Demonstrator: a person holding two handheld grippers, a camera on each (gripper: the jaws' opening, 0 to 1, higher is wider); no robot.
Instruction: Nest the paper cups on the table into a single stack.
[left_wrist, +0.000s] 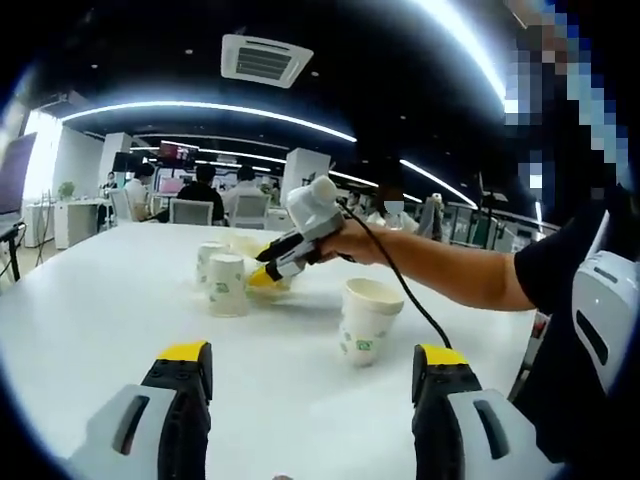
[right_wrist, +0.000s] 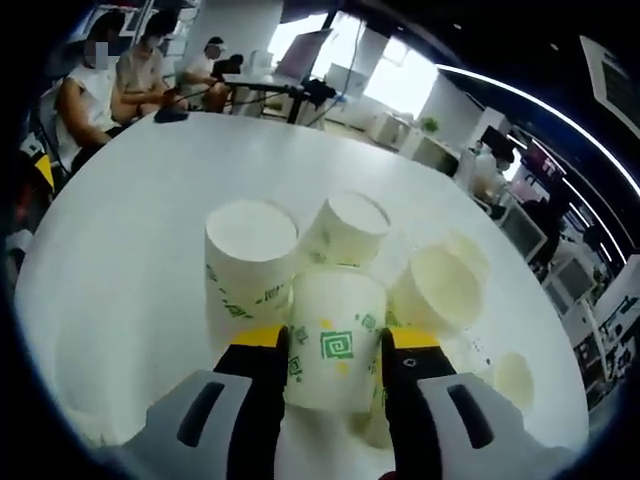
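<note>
My right claw squeezes a paper cup between its two jaws. The cup has a green square swirl on it. Its bottom end is cut off behind the jaws, so I cannot tell which way up it is.

Just past it stand two upside-down cups, the far one leaning. To the right is a cup on its side with its mouth facing me. More pale cup shapes sit at the right, too blurry to count.

In the left gripper view, my left claw is wide open and holds nothing. Bare white table lies under it with lots of room. A lone upright cup stands just past the right jaw. Farther off, two upside-down cups stand close together. My other claw is there too, and its yellow tips hide what it holds.

The table edge curves away at the far left. People sit at desks past it.
</note>
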